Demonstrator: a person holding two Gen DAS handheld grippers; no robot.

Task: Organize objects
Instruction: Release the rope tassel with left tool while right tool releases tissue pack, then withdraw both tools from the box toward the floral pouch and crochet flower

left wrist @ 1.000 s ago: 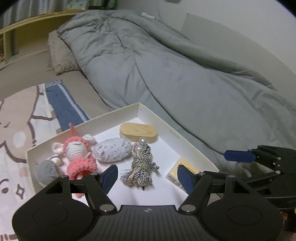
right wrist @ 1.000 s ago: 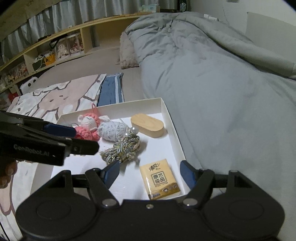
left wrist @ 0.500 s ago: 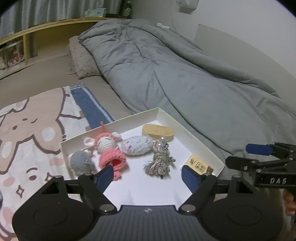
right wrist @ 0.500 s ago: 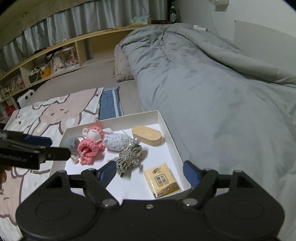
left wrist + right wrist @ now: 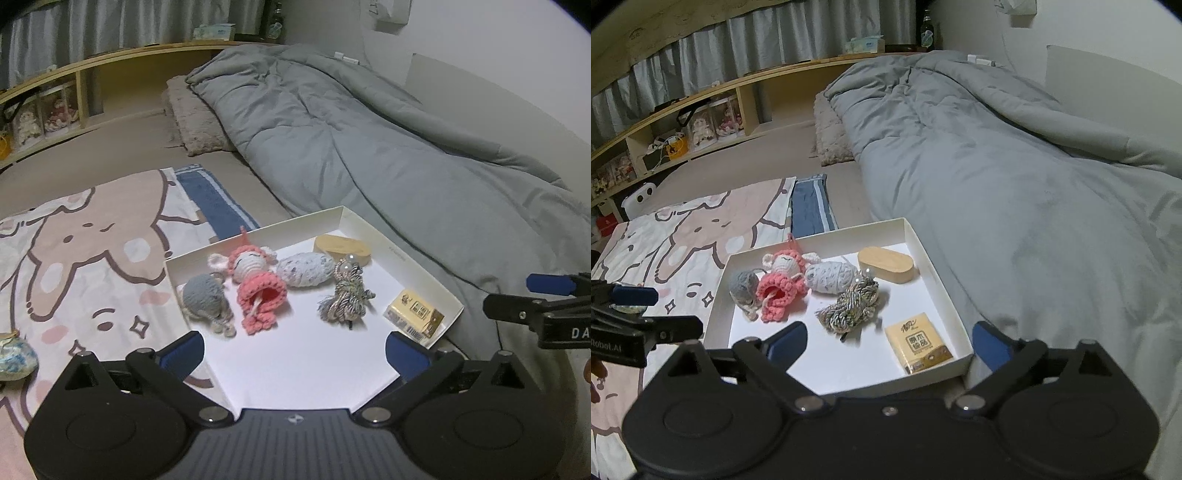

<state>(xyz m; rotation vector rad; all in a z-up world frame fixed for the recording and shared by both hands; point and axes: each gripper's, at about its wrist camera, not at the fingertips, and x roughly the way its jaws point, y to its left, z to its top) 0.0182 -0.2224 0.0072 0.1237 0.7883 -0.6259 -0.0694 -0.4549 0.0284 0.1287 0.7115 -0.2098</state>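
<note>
Evidently both grippers, left (image 5: pixel 294 349) and right (image 5: pixel 889 341), had just spread their fingers empty; the white tray (image 5: pixel 951 295) on soft bedding could tip if pressed.

A rumpled grey duvet (image 5: pixel 1015 177) covers the bed's right side; a cartoon-print blanket (image 5: pixel 694 236) lies left, wooden shelves (image 5: pixel 701 122) beyond.

**Left wrist view: tray loaded, jaws wide and empty**

Your left gripper (image 5: pixel 294 349) has just been opening; nothing sits between its pads. The white tray (image 5: pixel 424 273) holds, from nine o'clock toward three: grey crochet ball (image 5: pixel 205 297), pink crochet doll (image 5: pixel 256 286), pale yarn bundle (image 5: pixel 304 269), braided cord (image 5: pixel 345 297), tissue packet (image 5: pixel 415 314). A wooden oval case (image 5: pixel 341 247) lies at twelve.
</note>
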